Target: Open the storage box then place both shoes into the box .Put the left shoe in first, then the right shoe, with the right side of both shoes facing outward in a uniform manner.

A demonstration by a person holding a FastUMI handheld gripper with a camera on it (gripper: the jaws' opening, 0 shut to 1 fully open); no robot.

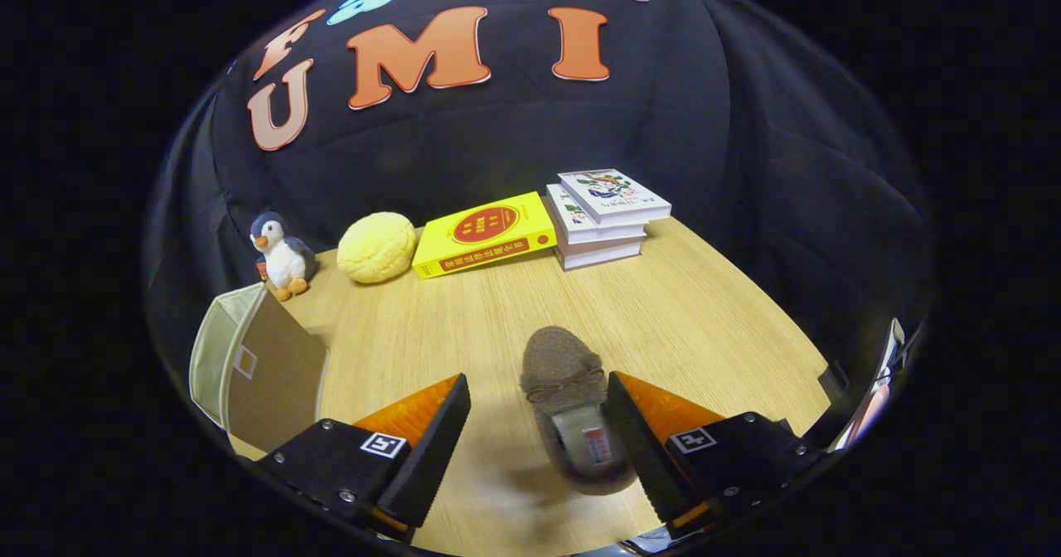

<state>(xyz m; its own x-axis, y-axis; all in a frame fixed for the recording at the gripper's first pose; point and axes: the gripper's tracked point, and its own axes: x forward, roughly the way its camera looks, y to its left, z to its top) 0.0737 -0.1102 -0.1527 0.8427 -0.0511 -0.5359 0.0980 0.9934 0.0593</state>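
A grey-brown fuzzy shoe (572,391) with a small bow lies on the wooden table (680,308), toe pointing away, close against the inner side of the right finger. My gripper (539,395) is open, its fingers wide apart above the table, and nothing is pressed between them. To the left, beyond the left finger, stands the cream fabric storage box (249,366), with a brown panel facing me; I cannot see its inside.
Along the back of the table stand a plush penguin (280,256), a yellow round plush (377,247), a yellow book (485,234) and a stack of white books (605,217). The table's right edge runs just beyond the right finger.
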